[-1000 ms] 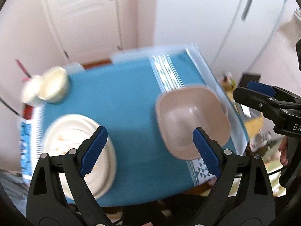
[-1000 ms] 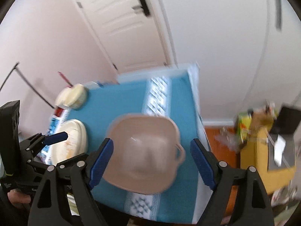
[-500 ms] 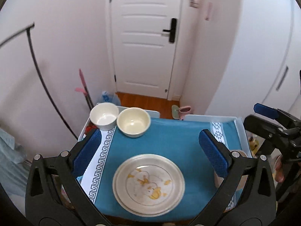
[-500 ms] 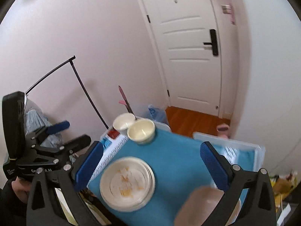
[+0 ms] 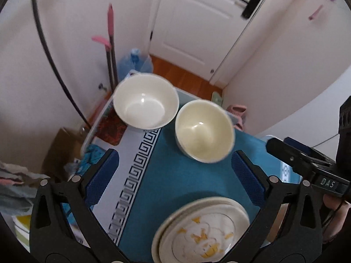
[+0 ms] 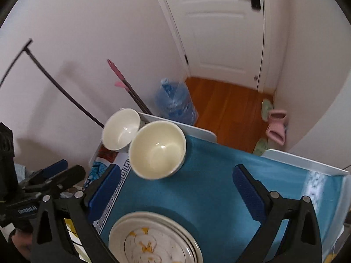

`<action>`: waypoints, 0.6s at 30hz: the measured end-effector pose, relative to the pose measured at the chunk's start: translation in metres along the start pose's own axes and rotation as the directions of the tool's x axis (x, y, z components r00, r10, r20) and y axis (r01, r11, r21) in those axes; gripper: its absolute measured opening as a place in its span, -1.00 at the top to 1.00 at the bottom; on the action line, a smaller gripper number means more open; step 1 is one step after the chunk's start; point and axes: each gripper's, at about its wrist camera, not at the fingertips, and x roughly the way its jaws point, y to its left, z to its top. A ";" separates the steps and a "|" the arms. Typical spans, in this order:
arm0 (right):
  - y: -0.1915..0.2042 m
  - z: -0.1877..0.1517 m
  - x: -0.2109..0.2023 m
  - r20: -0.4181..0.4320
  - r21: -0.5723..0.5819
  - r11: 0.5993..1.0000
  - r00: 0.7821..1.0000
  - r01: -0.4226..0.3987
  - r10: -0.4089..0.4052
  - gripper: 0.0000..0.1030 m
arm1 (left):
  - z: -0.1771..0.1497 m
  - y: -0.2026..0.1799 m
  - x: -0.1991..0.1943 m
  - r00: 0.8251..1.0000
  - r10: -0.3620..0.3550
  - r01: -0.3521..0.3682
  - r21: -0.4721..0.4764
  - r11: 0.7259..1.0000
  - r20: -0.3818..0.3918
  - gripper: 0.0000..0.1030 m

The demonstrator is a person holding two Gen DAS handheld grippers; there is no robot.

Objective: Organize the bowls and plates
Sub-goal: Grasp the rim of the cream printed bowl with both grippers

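Room: pale walls, a white panelled door [image 6: 221, 28] with a black handle, wooden floor in front of it.
Surface: small table under a teal tablecloth [image 5: 166, 175] with a white key-pattern border; this cloth is the landmark for all places below.
White bowl [image 5: 145, 102]: upright on the cloth's far corner, on the bordered end; empty.
Cream bowl [image 5: 205, 131]: upright, just beside the white bowl, rims nearly touching, on the teal part near the far edge; empty.
Plate stack [image 5: 201, 232]: on the near side of the cloth; top plate carries a yellow drawing; at least two rims visible.
Left gripper [image 5: 175, 177]: above the cloth between the bowls and the plates, fingers spread wide, nothing between the blue pads [image 5: 102, 179].
Right gripper [image 6: 175, 192]: above the cloth near the cream bowl, jaws wide but closing slightly, nothing between them.
Hands: a hand partly seen behind each gripper at the picture edges.
Off the cloth: blue water bottle [image 6: 175, 103], pink-handled mop [image 5: 110, 43], pink slippers [image 6: 276, 127] on the floor.
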 end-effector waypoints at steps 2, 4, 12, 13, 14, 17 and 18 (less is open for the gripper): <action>-0.003 0.006 0.020 -0.041 0.011 1.000 0.999 0.007 -0.006 -0.68 | 0.001 0.003 0.028 0.999 -0.006 0.005 -0.019 1.000 -0.050 -0.91; -0.008 0.008 0.040 -0.084 0.030 0.999 0.996 0.012 -0.010 -0.47 | 0.002 0.007 0.051 0.995 -0.026 0.021 -0.052 0.998 -0.093 -0.81; -0.011 0.016 0.085 -0.153 0.016 1.000 0.988 0.018 -0.015 -0.18 | 0.007 0.007 0.100 0.984 -0.057 0.044 -0.078 0.996 -0.171 -0.16; -0.011 0.016 0.088 -0.161 0.014 1.000 0.987 0.018 -0.015 -0.09 | 0.007 0.006 0.103 0.983 -0.060 0.048 -0.072 0.996 -0.175 0.00; -0.010 0.015 0.091 -0.167 0.010 1.000 0.986 0.015 -0.013 -0.05 | 0.008 0.004 0.106 0.981 -0.067 0.055 -0.070 0.996 -0.182 0.17; -0.008 0.015 0.100 -0.184 -0.006 1.000 0.983 -0.003 0.002 0.45 | 0.007 0.001 0.119 0.972 -0.089 0.075 -0.073 0.995 -0.216 0.54; -0.006 0.014 0.102 -0.186 -0.018 1.000 0.983 -0.005 0.001 0.57 | 0.006 -0.001 0.120 0.972 -0.092 0.078 -0.069 0.995 -0.218 0.55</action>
